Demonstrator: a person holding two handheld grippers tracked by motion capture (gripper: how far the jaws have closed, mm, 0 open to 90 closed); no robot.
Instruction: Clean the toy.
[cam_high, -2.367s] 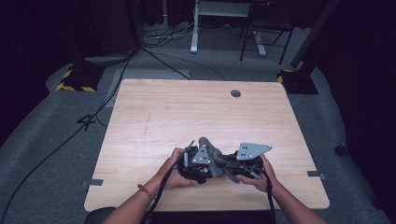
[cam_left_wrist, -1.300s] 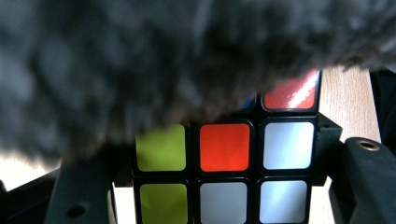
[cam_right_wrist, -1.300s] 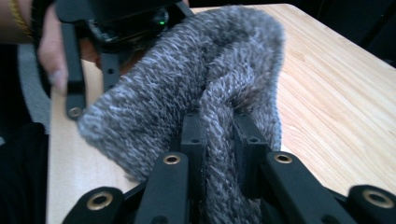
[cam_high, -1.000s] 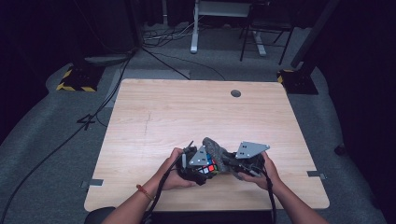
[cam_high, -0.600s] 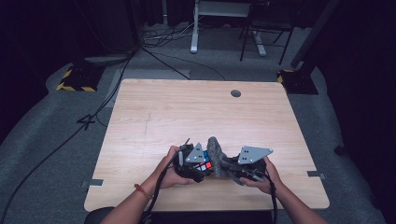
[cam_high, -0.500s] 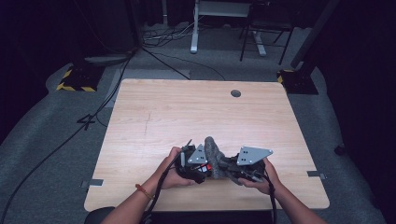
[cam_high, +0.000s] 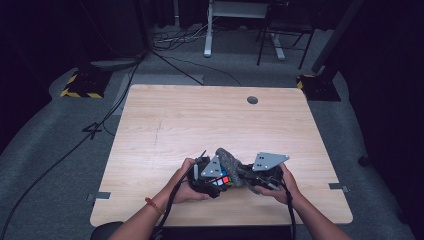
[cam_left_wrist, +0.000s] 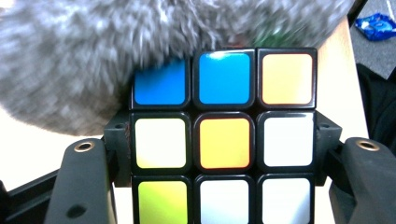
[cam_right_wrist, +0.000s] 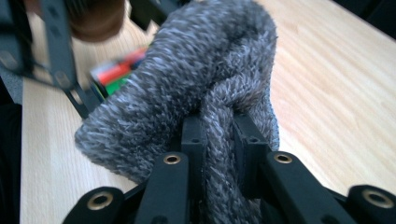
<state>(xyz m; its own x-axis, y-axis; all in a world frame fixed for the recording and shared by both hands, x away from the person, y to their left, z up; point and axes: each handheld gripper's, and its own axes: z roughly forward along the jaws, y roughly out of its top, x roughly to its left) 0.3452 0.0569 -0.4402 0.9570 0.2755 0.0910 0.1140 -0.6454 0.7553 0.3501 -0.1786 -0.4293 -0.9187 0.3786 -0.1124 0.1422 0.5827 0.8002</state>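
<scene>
Dark room with grey carpet (cam_high: 60, 150), cables and desk legs beyond a pale wooden table (cam_high: 200, 125). Near the table's front edge, two hands meeting, each with a gripper. Left gripper (cam_left_wrist: 224, 154) clamped on a puzzle cube (cam_left_wrist: 224, 140), jaws pressed against its two sides, blue, orange, white and yellow-green tiles facing the camera. Right gripper (cam_right_wrist: 218, 135) pinched tight on a fold of a fuzzy grey knit cloth (cam_right_wrist: 187, 79), draped against the cube's top, touching it.

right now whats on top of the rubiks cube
A fuzzy grey cloth drapes over the cube's top edge, covering part of a blue sticker. Whatever lies beneath the cloth is hidden.
</scene>
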